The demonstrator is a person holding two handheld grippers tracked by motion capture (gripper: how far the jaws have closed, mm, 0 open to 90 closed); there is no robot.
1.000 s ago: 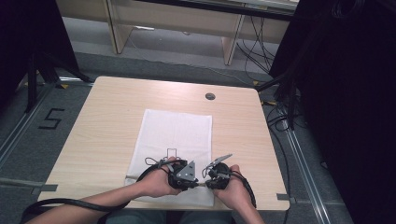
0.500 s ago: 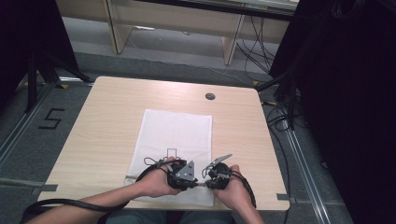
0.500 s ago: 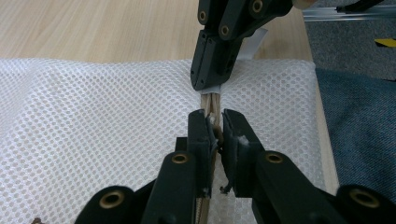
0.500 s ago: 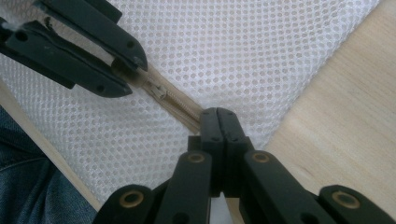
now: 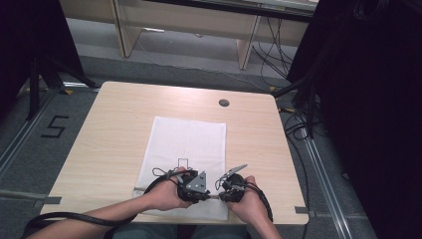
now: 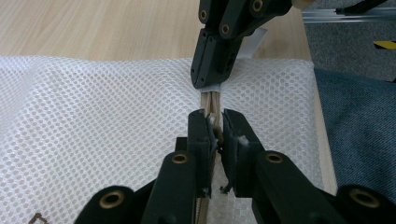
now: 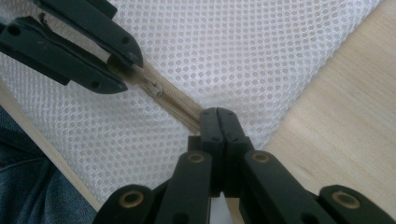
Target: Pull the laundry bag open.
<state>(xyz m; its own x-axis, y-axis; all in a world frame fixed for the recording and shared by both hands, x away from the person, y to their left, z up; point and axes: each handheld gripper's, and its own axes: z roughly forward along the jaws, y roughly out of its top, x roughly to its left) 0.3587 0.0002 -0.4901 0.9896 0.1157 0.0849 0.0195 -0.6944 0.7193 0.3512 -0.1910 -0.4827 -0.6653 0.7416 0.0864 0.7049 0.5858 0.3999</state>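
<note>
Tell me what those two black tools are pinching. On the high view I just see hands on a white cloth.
Observer: That cloth is a white mesh bag, and both tools grip the beige zipper along its edge.
Operator: Are both clamped tight?
Observer: The right gripper has its jaws fully together on the zipper. The left gripper pinches it a little farther along, with the zipper between its pads.
Operator: Is anything between them?
Observer: A small slider sits on the zipper just off the left gripper's tips, on the side toward the right gripper.
</note>
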